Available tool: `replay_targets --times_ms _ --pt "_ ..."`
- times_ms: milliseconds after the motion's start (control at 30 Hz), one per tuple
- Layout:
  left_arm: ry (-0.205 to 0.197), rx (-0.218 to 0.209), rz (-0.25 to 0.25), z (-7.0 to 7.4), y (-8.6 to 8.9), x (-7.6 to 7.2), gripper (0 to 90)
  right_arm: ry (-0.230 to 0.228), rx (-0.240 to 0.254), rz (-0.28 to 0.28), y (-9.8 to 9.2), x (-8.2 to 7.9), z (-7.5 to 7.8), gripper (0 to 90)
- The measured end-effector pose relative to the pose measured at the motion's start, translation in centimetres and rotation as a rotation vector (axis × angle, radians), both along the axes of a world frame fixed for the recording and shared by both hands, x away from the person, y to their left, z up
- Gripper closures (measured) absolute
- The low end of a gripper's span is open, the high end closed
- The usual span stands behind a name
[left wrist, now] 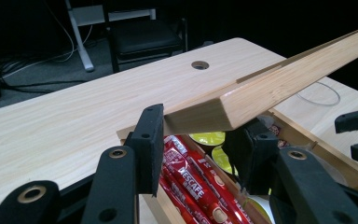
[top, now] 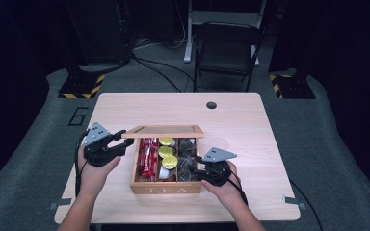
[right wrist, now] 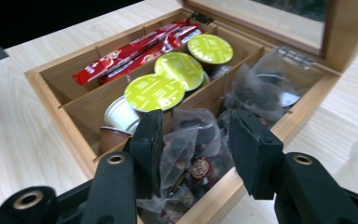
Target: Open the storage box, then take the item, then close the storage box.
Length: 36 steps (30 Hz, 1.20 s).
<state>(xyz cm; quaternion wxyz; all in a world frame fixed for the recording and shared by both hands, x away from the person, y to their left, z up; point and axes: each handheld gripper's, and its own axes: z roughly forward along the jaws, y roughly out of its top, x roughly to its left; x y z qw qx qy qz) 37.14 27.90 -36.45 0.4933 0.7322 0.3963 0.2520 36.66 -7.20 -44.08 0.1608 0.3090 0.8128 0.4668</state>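
A pale wood bench stands on grey carpet in a dark room. Nearest the person sits a wooden box marked TEA, with three lengthwise compartments. The right hand-held gripper hovers over the right compartment, its jaws spread wide around nothing, just above clear tea bags too jumbled to count. The middle compartment holds three yellow-green capsules plus a white one and a brown one at its near end. The left compartment holds red Nescafe sticks, at least three. The left hand-held gripper clamps the left corner of the raised lid, which is hinged at the box's far side. A clear round ring lies right of the box. Farther on, the bench has one round hole. Beyond it stand one black chair, cables and two yellow-striped bases.
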Motion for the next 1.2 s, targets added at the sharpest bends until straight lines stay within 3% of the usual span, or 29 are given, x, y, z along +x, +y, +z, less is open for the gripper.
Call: replay_targets --times_ms 533,900,1200 --pt "-0.001 0.0 -0.001 0.0 0.0 0.0 57.5 0.075 0.0 0.041 0.8 0.4 -1.5 51.9" --pt "-0.001 0.003 -0.002 -0.1 0.0 -0.1 57.5 0.076 -0.027 0.057 1.6 0.9 -2.0 50.7" --pt "0.002 0.005 0.0 -0.2 0.0 -0.2 57.5 0.103 -0.031 0.058 2.2 1.3 -2.5 52.2"
